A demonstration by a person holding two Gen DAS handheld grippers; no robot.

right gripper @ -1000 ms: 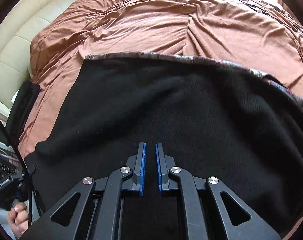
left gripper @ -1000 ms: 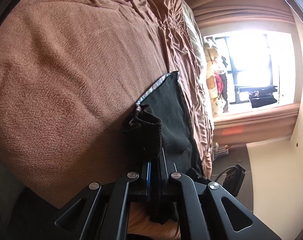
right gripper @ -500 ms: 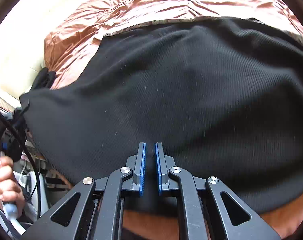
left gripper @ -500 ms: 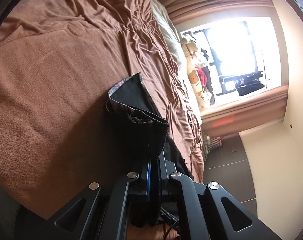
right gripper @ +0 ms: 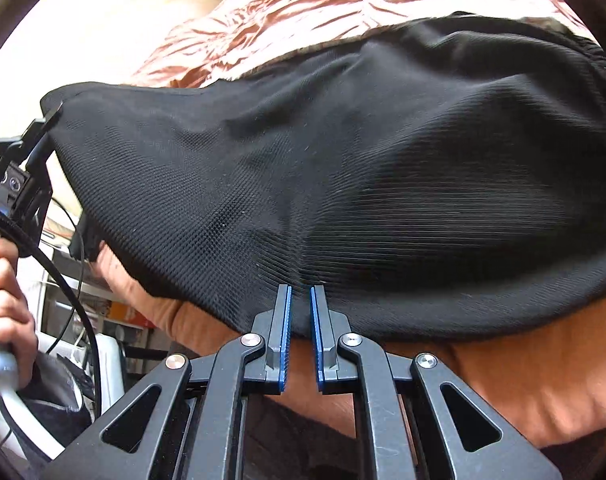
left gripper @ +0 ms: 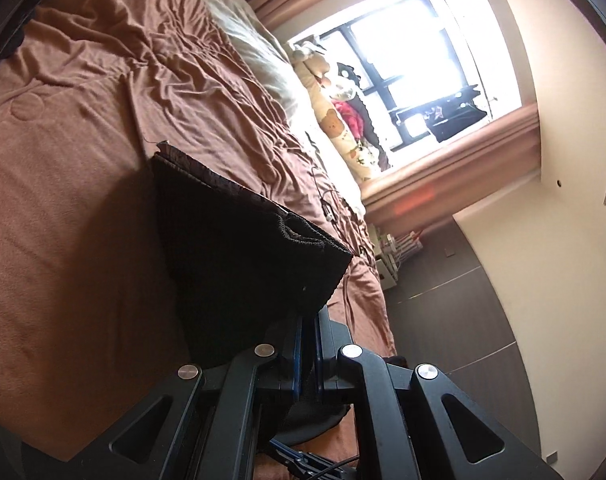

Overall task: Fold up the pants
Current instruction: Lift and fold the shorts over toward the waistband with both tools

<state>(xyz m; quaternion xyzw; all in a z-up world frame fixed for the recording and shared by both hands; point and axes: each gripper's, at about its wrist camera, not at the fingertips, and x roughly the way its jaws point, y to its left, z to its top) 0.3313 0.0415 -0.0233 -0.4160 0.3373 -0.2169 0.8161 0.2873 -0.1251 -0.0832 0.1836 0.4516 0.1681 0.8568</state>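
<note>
Item: black pants [right gripper: 383,168], which we held lifted over the brown bedspread [left gripper: 83,160]. Our left gripper [left gripper: 308,320] was pinched tight on a bunched edge of the pants, its blue pads hidden in the cloth. Our right gripper [right gripper: 299,292] pinched the lower edge of the fabric between nearly closed blue pads [right gripper: 285,332]. The left hand [right gripper: 5,304] gripped its handle at the frame's edge. A window [left gripper: 415,52] stood beyond the bed.
</note>
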